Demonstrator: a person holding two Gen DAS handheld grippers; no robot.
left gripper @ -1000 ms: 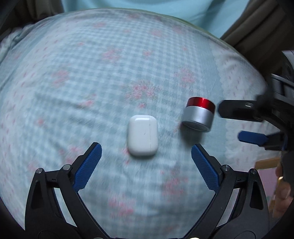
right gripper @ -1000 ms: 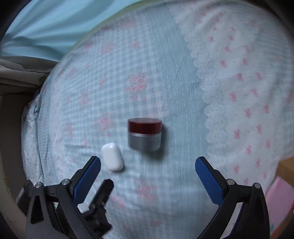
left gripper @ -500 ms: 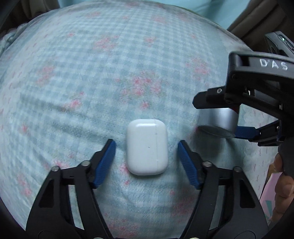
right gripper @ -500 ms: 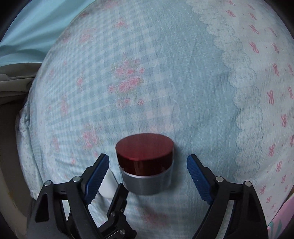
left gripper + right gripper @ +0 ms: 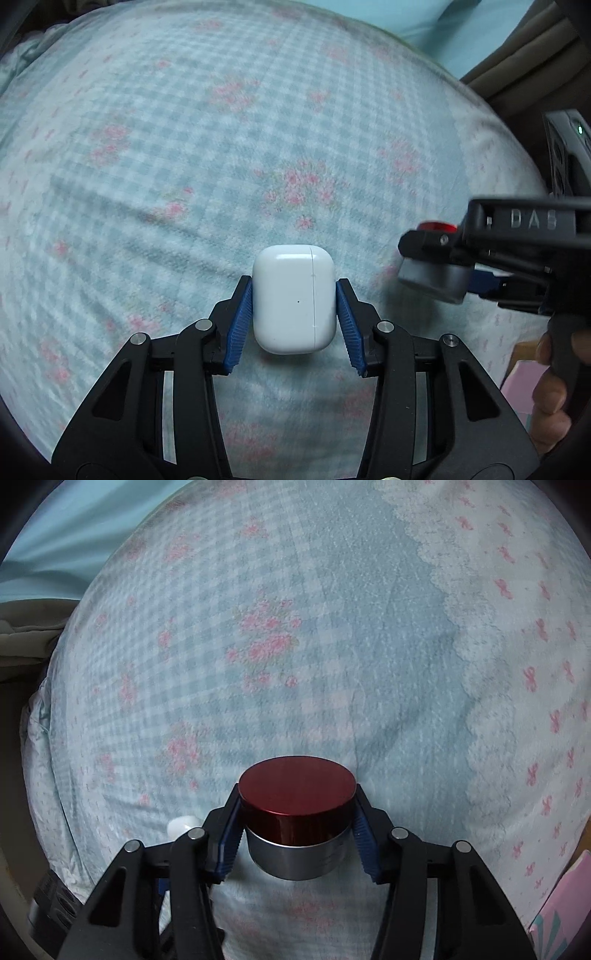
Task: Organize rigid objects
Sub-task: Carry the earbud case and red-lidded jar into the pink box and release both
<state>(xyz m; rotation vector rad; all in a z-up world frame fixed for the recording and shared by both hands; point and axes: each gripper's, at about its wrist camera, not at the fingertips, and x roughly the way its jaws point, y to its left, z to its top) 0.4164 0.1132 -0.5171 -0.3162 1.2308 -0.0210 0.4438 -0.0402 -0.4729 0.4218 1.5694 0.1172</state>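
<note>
So the left gripper (image 5: 294, 300) is clamping the white earbuds case (image 5: 294, 298) by its sides, while the right gripper (image 5: 297, 825) is squeezing the red-lidded silver jar (image 5: 297, 821). Both are sitting close together on the checked floral blanket (image 5: 184, 166).

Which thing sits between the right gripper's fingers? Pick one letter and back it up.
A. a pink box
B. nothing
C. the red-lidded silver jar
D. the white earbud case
C: in the right wrist view the right gripper has its blue fingers pressed on both sides of the red-lidded silver jar.
</note>
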